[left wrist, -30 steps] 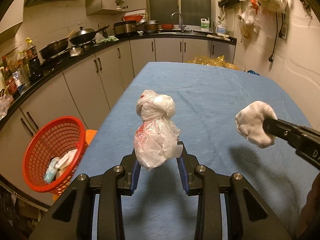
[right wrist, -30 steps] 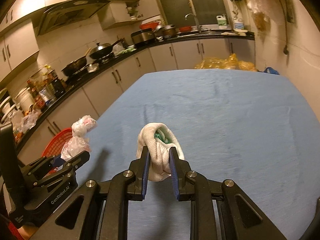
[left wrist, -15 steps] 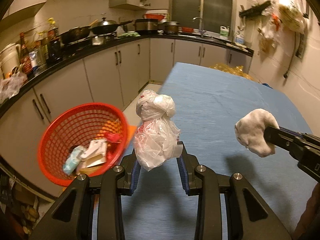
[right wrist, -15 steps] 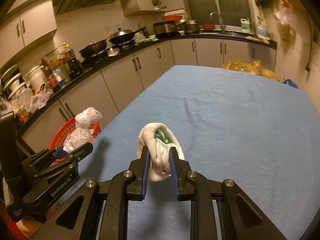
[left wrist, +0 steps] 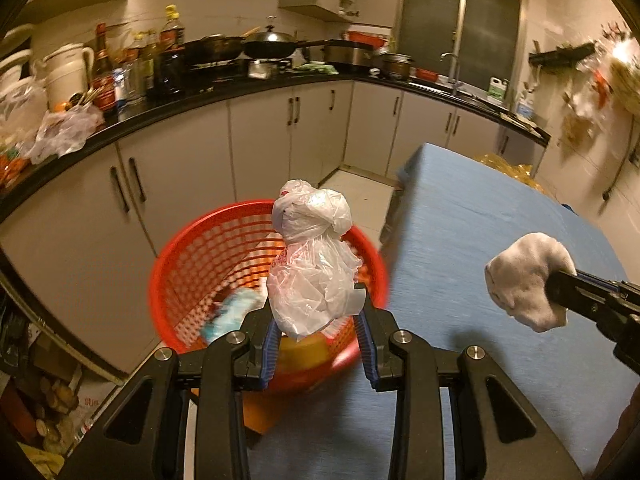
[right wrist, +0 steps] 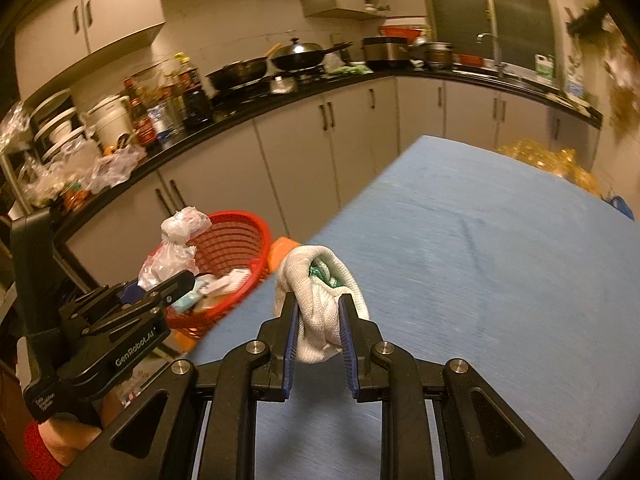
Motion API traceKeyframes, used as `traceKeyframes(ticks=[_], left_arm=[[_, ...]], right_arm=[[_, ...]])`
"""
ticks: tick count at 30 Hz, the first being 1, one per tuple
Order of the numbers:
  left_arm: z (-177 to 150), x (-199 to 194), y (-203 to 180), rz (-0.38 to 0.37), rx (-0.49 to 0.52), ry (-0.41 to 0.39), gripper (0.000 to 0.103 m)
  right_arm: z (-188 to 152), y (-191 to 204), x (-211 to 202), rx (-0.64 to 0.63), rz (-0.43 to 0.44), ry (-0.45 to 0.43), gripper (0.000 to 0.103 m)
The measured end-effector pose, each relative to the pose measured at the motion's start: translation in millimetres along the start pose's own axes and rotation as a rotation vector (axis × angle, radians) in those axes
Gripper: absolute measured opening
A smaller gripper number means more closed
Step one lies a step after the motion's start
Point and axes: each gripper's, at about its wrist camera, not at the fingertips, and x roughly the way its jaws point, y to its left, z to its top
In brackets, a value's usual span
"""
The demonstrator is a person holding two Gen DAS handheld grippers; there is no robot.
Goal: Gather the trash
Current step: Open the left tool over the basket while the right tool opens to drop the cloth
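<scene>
Kitchen, blue-covered table [left wrist: 500,248]. Red basket [left wrist: 192,256] on floor, at table's 9 o'clock edge. Left gripper [left wrist: 318,332]: fingers pinching knotted plastic bag [left wrist: 312,264], over basket. Right gripper [right wrist: 318,332]: fingers pinching white wadded cloth [right wrist: 320,304], above table, at bag's 3 o'clock.

Two grippers up: left gripper [left wrist: 318,326], right gripper [right wrist: 318,330]. One knotted plastic bag [left wrist: 312,264], one cloth bundle [right wrist: 320,304], one red basket [left wrist: 192,264].
</scene>
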Motion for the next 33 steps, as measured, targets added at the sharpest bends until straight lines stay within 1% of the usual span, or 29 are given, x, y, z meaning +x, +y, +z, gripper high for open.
traceKeyframes(ticks=[7,10,16,23,33], left_arm=[[5.5,5.2,38.4,0.038,-0.053,0.014,0.032],[4.9,8.5,44.1,0.049,-0.062,0.022,0.032],[4.4,18.3,50.5,0.059,-0.066,0.042,0.032],[4.8,29.7,54.4,0.064,-0.068,0.063,0.032],[6.3,39.6,54.9,0.068,-0.065,0.075,0.032]], right_arm=[[19.7,29.2,20.0,-0.040,0.046,0.019,0.023],[28.4,40.3,33.5,-0.048,0.071,0.037,0.023],[38.6,58.5,61.0,-0.067,0.092,0.069,0.023],[45.6,65.6,91.2,-0.063,0.109,0.113,0.023],[48.2,67.3,111.2,-0.065,0.110,0.136,0.023]])
